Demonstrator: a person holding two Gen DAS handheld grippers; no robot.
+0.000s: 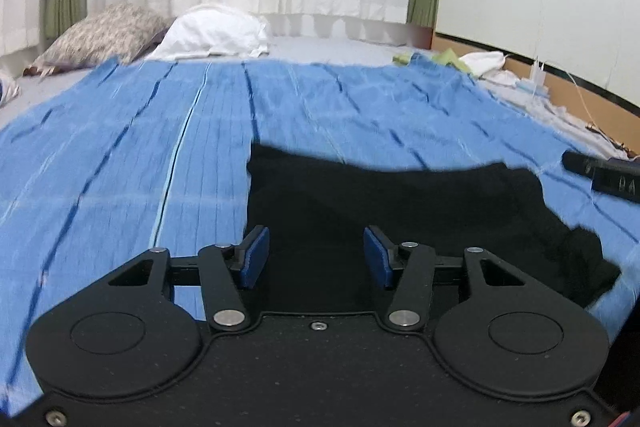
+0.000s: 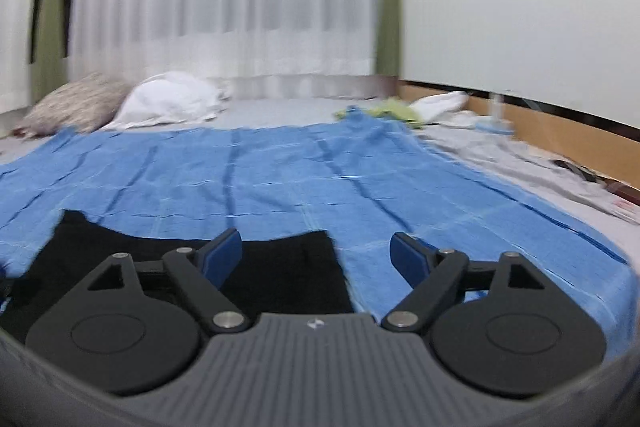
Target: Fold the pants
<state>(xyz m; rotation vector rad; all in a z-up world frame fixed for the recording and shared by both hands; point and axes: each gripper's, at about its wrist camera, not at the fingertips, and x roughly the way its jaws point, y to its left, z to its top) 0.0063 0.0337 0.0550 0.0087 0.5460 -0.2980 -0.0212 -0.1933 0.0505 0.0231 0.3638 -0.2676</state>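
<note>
- Here, the black pants lie flat on the blue blanket covering the bed.
- Left gripper and right gripper hover spread, holding nothing.
- Likely soft, light, floppy; pinch corners or the folded edge.

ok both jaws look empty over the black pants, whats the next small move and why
Probably bring the right gripper down onto the near right edge of the black pants to start another fold. Both grippers are open with nothing between the jaws; the left gripper sits above the pants' middle. The pants lie flat on the blue blanket, seemingly only partly folded.
</note>
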